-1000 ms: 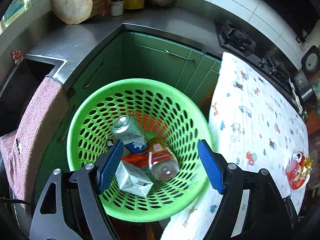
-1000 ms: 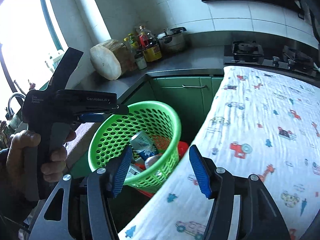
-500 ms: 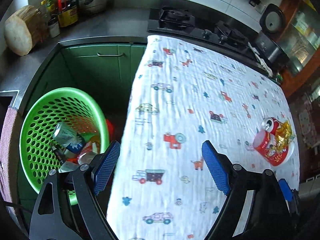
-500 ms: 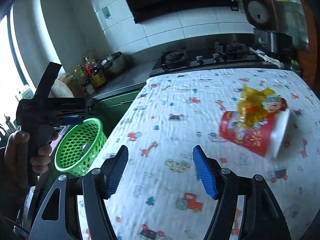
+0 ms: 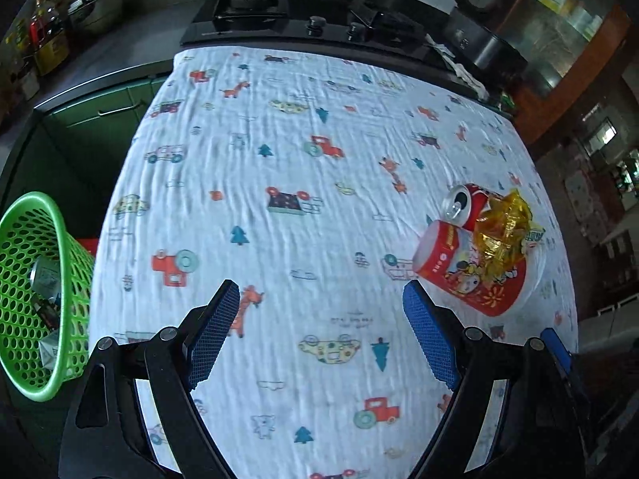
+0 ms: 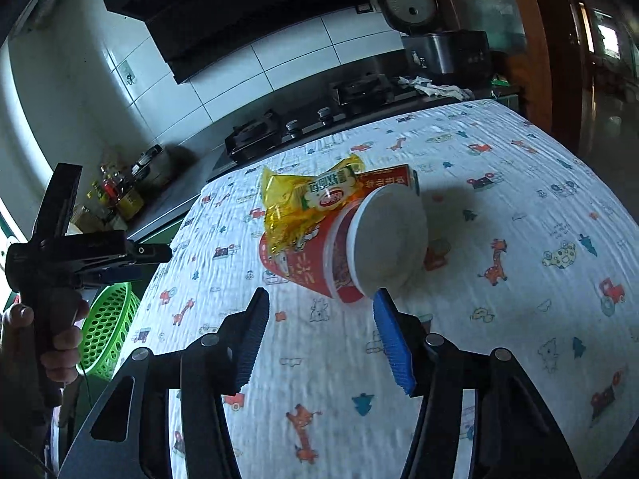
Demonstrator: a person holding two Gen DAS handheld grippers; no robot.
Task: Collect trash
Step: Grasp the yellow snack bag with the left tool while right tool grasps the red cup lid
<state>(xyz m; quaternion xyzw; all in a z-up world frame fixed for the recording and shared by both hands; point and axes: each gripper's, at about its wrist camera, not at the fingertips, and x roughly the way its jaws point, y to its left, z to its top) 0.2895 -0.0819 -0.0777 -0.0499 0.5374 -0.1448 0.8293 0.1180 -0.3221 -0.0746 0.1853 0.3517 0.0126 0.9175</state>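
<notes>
A red noodle cup (image 5: 475, 279) lies on its side on the patterned tablecloth (image 5: 279, 159), with a yellow wrapper (image 5: 503, 227) on top and a red can (image 5: 467, 203) behind it. The right wrist view shows the cup (image 6: 359, 247), wrapper (image 6: 303, 199) and can (image 6: 391, 177) just ahead of my open, empty right gripper (image 6: 319, 335). My left gripper (image 5: 319, 331) is open and empty above the table, left of the cup. The green basket (image 5: 36, 299) holding trash stands off the table's left edge.
A gas stove (image 5: 299, 20) and counter with bottles (image 5: 44, 40) run along the far wall. A rice cooker (image 6: 435, 28) stands at the back right. My left gripper also shows in the right wrist view (image 6: 84, 255), above the basket (image 6: 108, 327).
Both grippers have swung from over the green basket to the right across the table. The red cup, wrapper and can are now close in front of the right gripper.
</notes>
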